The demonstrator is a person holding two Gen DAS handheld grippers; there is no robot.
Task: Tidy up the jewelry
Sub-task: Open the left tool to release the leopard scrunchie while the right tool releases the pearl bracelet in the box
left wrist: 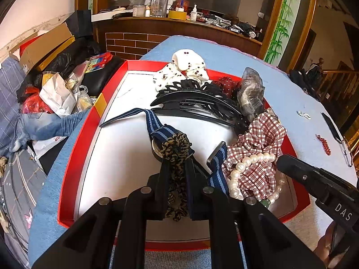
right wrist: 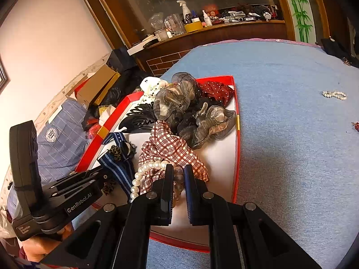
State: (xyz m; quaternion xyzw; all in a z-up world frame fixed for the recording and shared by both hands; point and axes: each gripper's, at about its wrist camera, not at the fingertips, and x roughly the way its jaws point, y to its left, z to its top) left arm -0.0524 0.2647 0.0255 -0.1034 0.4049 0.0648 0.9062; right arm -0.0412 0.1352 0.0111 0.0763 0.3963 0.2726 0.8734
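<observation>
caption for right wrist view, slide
Right gripper shut on pearl necklace in the red tray of hair accessories.

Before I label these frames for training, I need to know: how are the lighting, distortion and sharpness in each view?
Left wrist view: strong fisheye bending, dark vignetted corners, warm indoor light; the red cardboard tray with white lining is sharp, its white floor bright. Right wrist view: the same curvature, the blue cloth evenly lit, the wooden shelf dimmer, no motion blur.

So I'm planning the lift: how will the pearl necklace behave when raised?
The pearl necklace will probably hang limp, since its strand curves loosely. Its round, glossy beads may slip or roll. It may drag the checked scrunchie it lies across.
</observation>
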